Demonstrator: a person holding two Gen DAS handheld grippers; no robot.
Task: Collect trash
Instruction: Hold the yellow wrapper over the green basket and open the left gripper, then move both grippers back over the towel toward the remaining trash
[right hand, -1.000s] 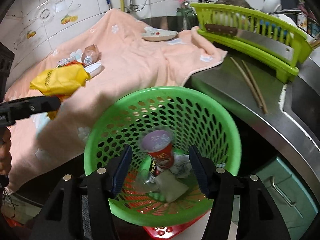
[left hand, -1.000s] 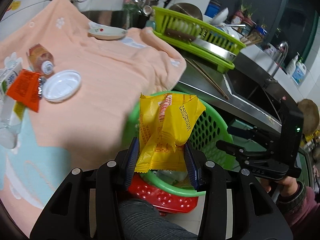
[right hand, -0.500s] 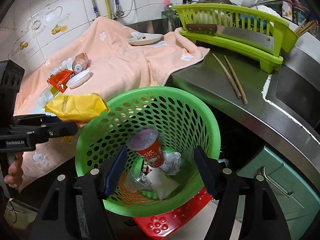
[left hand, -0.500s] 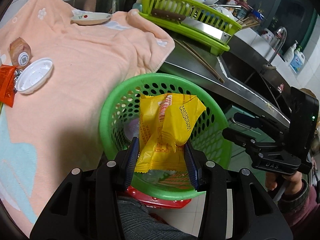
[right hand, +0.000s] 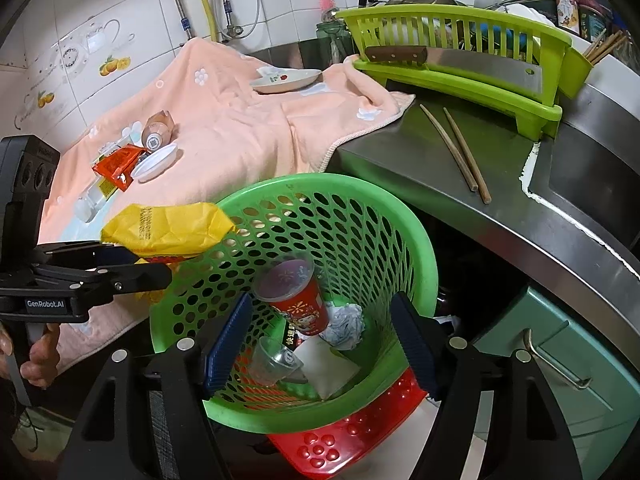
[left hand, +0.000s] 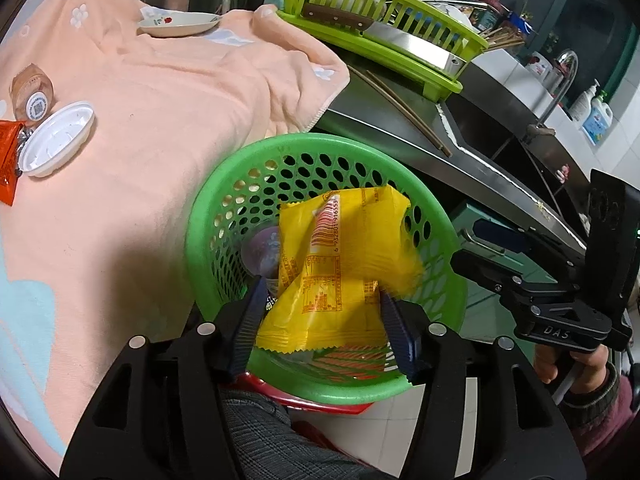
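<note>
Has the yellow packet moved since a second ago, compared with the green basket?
Yes. The yellow packet has come from over the peach towel to the green basket rim, and the left tool has just been opening around it.

Wrapper (left hand: 340, 264) over basket (left hand: 224, 216); cup (right hand: 298, 296) inside basket.

The snack packet (left hand: 344, 256) is bright yellow with a red-and-white barcode panel and orange print. The laundry-style basket (right hand: 372, 216) is green, pierced with oval holes, over a red perforated base (right hand: 348, 432). The towel (left hand: 168, 92) is peach with white flowers. The dish rack (right hand: 460, 76) is lime green; the cup (right hand: 296, 296) is red.
</note>
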